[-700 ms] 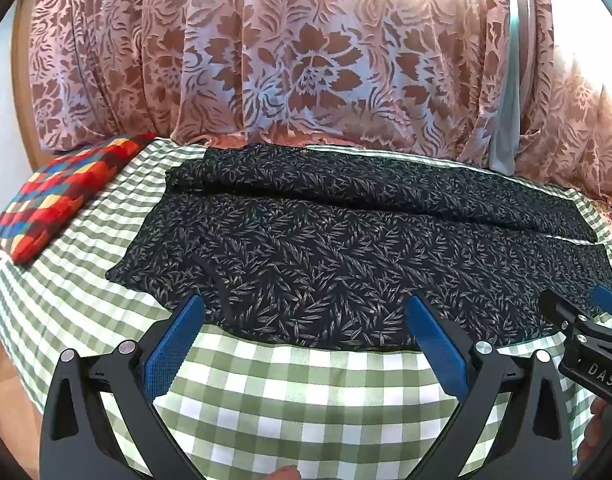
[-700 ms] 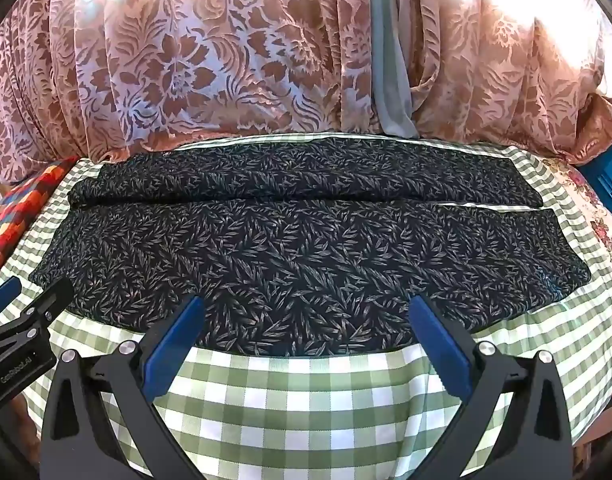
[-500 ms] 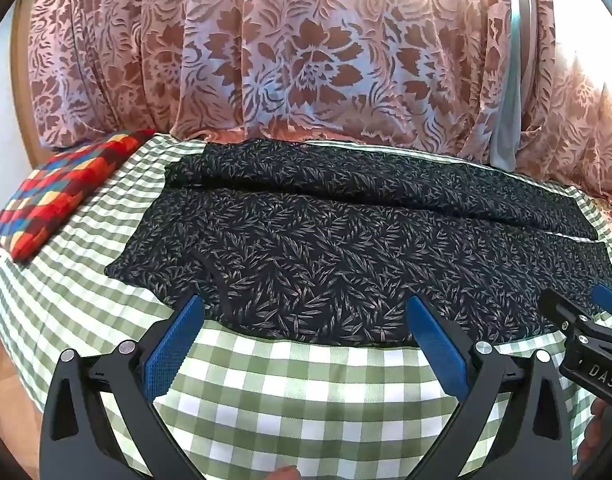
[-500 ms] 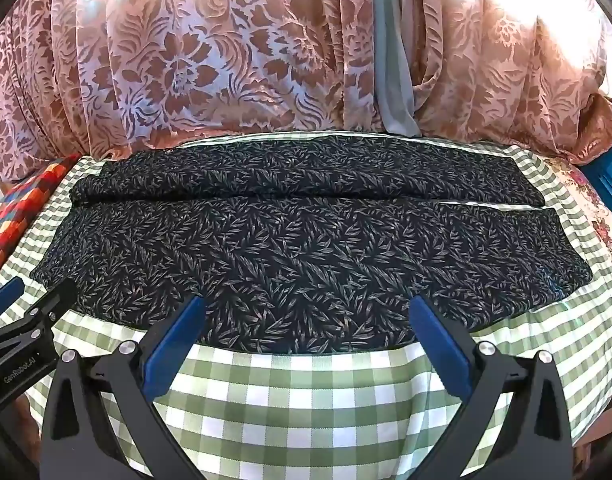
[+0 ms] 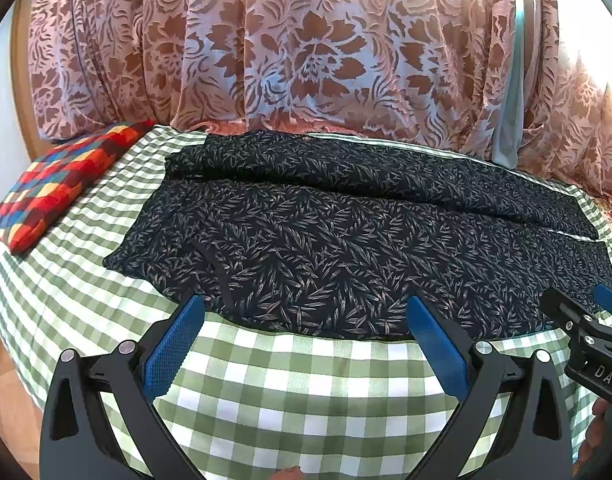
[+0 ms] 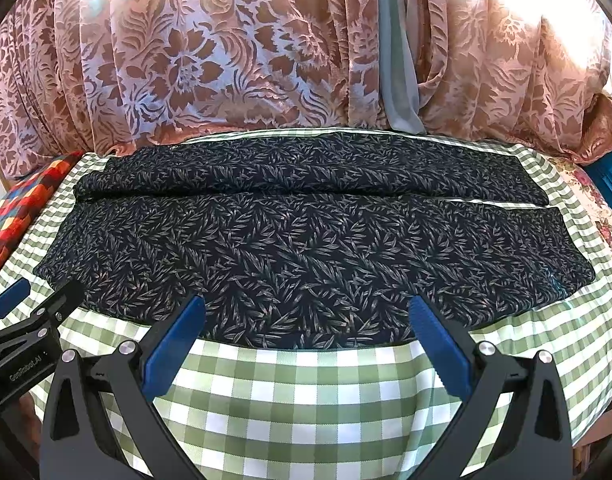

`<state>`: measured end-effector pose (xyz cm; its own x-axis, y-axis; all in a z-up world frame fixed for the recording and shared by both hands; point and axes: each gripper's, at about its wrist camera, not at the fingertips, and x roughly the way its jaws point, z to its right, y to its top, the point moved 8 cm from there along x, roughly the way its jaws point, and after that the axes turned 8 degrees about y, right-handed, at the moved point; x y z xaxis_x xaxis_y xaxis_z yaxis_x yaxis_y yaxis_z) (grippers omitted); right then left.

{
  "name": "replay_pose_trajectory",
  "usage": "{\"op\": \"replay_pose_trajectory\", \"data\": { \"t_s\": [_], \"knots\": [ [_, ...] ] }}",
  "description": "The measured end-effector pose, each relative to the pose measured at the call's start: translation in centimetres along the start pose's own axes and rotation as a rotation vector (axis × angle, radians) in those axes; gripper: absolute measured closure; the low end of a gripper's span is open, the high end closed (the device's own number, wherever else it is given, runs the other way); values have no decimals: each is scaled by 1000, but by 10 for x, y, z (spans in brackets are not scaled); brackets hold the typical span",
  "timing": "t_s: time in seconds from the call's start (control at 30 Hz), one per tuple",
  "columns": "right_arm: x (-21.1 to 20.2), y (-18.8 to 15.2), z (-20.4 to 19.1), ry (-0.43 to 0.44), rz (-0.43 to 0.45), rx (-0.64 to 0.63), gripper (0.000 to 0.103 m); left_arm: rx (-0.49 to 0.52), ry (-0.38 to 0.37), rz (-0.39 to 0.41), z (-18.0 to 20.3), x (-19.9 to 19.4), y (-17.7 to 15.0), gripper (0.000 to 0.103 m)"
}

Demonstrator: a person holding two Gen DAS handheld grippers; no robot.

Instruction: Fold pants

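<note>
The pants (image 5: pixel 346 240) lie spread flat across my checked bedcover (image 5: pixel 306 380), waistband toward the patchwork cushion (image 5: pixel 58 184) on my left, both legs running to the right in front of the flowered curtain (image 5: pixel 306 48). My left gripper (image 5: pixel 304 322) hangs with its jaws spread wide and holding nothing, its blue fingertips (image 5: pixel 186 316) just over the near hem of the cloth. My right gripper (image 6: pixel 306 322) is likewise wide apart and empty, poised over the near edge of the front leg (image 6: pixel 306 264), further toward the cuffs. Each tool shows at the edge of the other's view. Compared with a moment ago, both of my tools have barely shifted and the pants lie unchanged.
</note>
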<state>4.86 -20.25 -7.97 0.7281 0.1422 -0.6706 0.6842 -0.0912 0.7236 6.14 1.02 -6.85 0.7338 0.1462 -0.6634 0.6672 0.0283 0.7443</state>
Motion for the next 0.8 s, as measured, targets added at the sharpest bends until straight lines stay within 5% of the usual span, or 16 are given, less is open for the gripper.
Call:
{"op": "replay_pose_trajectory", "data": {
  "t_s": [0.8],
  "knots": [
    [1,-4,-1,26,-16,6,2,-6,-7,4,-1,-2,0,3]
  ]
}}
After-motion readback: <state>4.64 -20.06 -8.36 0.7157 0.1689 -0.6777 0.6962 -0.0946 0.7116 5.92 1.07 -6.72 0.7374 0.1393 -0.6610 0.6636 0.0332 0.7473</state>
